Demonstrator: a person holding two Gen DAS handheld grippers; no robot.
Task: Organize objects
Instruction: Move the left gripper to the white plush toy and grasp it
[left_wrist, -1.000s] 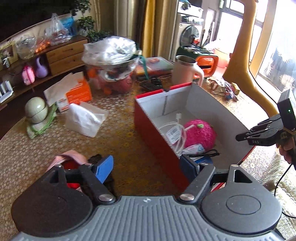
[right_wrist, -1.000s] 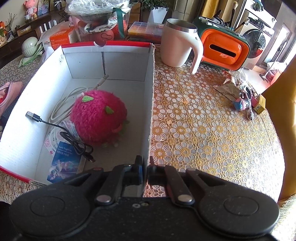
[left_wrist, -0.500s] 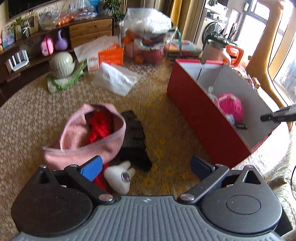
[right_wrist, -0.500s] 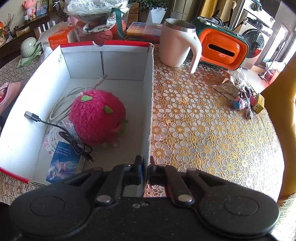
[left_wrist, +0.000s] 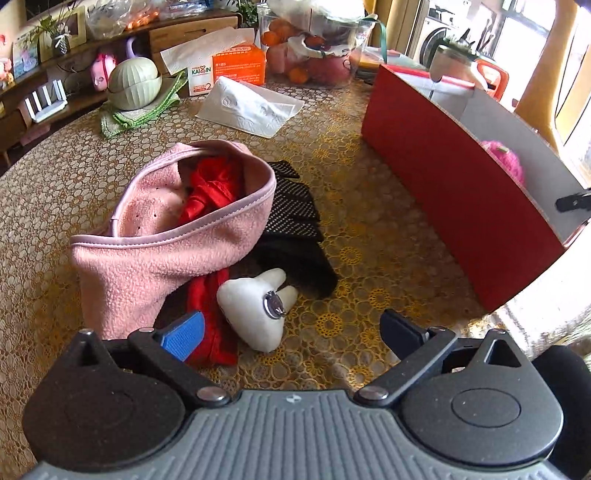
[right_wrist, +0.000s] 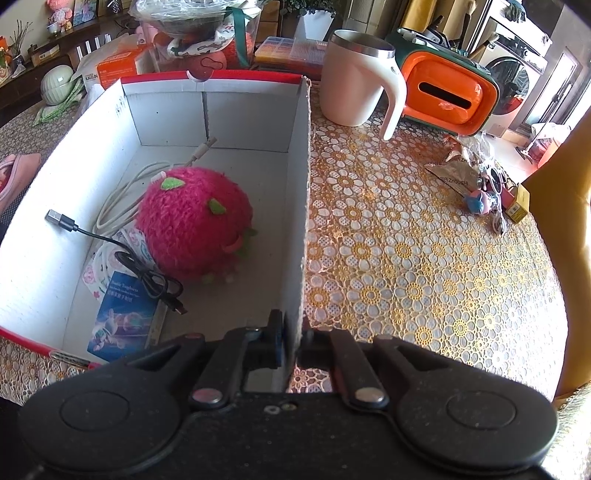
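L tongs over lace-pattern tablecloth, cluttered room.

The box is red outside, white inside. A shaggy magenta plush has green flecks. The pouch is pink fleece. Gold floral lace covers the counter.

Lace-covered table under box, pink pouch, mug.
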